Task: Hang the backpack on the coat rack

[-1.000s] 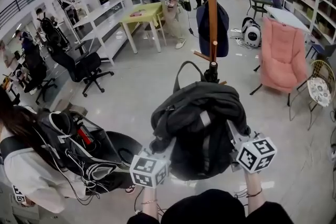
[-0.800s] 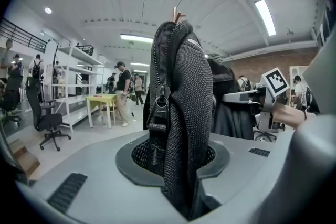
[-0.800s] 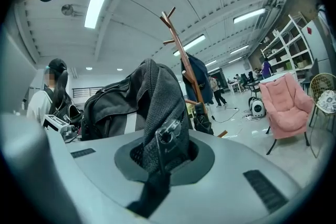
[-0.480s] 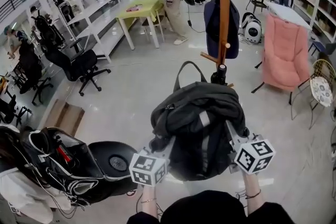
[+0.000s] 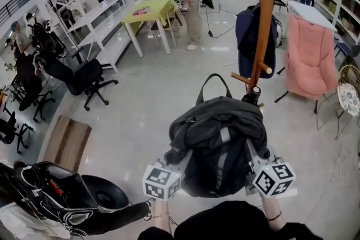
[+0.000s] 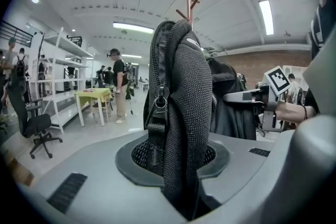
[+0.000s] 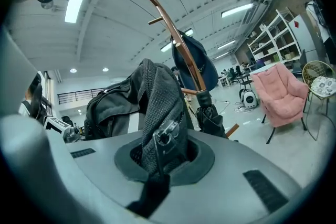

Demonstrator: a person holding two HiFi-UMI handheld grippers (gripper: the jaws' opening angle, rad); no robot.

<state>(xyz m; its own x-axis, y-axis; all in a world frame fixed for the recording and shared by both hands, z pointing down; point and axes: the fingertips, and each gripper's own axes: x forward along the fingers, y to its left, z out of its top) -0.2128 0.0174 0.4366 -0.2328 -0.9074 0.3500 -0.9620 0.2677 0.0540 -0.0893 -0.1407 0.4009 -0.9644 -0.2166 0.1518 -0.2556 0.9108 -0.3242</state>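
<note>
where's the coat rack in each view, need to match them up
Head view: coat rack at upper right, beyond the backpack.
Left gripper view: coat rack, only its top, above the backpack at top centre.
Right gripper view: coat rack, a leaning pole at centre, right of the backpack.
Shared landmark: the dark backpack, in all three views.

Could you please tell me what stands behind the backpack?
The coat rack, a navy bag hanging on it, and an umbrella. The backpack covers the rack's base.

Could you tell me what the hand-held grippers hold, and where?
The backpack: left hand-held gripper grips its left mesh edge, right hand-held gripper its right.
</note>
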